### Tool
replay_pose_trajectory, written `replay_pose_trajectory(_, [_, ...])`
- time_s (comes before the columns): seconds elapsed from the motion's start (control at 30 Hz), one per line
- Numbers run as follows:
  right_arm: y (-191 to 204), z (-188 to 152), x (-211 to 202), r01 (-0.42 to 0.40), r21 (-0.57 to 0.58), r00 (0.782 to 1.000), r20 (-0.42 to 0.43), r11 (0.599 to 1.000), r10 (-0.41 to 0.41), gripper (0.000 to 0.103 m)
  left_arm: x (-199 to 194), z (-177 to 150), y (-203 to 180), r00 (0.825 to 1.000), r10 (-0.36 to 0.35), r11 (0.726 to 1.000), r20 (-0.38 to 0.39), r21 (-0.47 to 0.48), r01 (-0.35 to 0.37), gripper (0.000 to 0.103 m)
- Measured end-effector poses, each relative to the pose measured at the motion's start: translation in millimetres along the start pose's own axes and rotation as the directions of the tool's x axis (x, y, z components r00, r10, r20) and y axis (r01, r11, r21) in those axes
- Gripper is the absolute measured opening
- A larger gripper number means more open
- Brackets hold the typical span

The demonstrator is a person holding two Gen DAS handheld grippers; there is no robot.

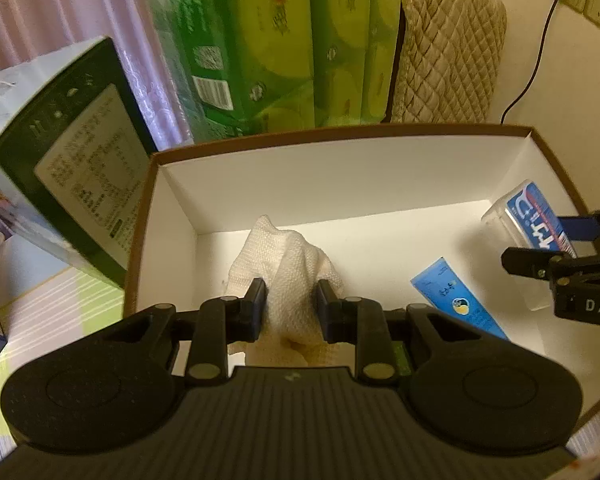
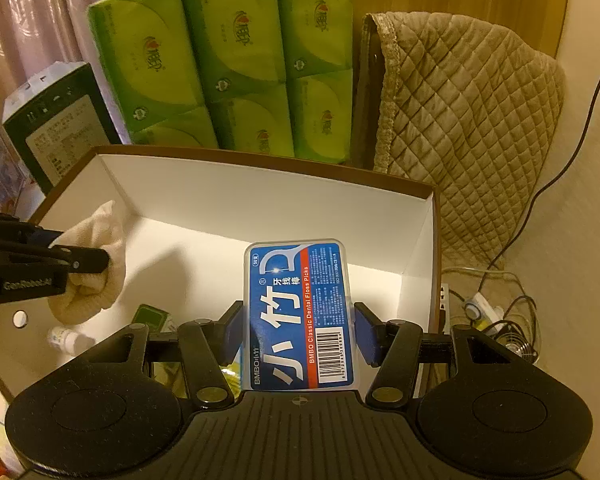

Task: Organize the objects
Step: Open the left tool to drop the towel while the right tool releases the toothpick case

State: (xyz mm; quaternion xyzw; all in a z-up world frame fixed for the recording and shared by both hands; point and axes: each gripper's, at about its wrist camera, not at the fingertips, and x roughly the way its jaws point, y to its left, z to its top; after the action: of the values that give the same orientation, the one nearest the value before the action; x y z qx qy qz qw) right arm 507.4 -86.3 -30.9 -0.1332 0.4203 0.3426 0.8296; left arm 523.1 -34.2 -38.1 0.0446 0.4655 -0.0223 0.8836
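While hanging above the open white box (image 1: 340, 132), held a crumpled white cloth (image 1: 288, 256) in the left gripper (image 1: 291, 300), jaws pressed tight on its folds, near 6 o'clock of the box floor in the left wrist view. Held a blue floss pick case (image 2: 300, 312) in the right gripper (image 2: 300, 332), jaws closed on its two long sides, label up, toward 3 o'clock of the box. Noted a blue tube (image 1: 456, 300) lying flat on the box floor between the two. Noted green tissue packs (image 2: 228, 60) behind the box at 12 o'clock, and a quilted cover (image 2: 460, 120) at 1 o'clock.
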Motion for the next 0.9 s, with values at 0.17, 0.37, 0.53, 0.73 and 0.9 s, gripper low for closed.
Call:
replay_pose_trajectory(0.17, [-2.3,1.9,6.9,0.018,-0.011,1.0,-0.004,1.0,-0.018,0.053,14.8,3.4,-4.3,1.0,0.007,1.0,-0.023,0.01,-0.007,0.023])
replay_pose_trajectory(0.37, [-5.8,1.9,12.5,0.024,-0.011,1.0,-0.004,1.0,-0.024,0.053,25.0,5.9,-5.0,0.999,0.012,1.0,-0.034,0.006,-0.012,0.022])
replay_pose_trajectory(0.53, [-6.3,2.1,12.9,0.023,-0.011,1.0,0.002,1.0,-0.023,0.053,21.7,9.3,-2.8,1.0,-0.001,1.0,-0.008,-0.013,0.001,0.028])
replay_pose_trajectory(0.73, [-5.5,3.4,10.8,0.023,-0.012,1.0,0.021,1.0,-0.022,0.053,13.0,10.0,-2.3,1.0,0.004,1.0,0.013,-0.009,-0.004,0.049])
replay_pose_trajectory(0.9, [-6.6,4.4,10.6,0.024,-0.007,0.999,0.029,1.0,-0.024,0.053,3.0,9.0,-1.0,0.999,0.016,1.0,0.037,0.004,-0.016,0.06])
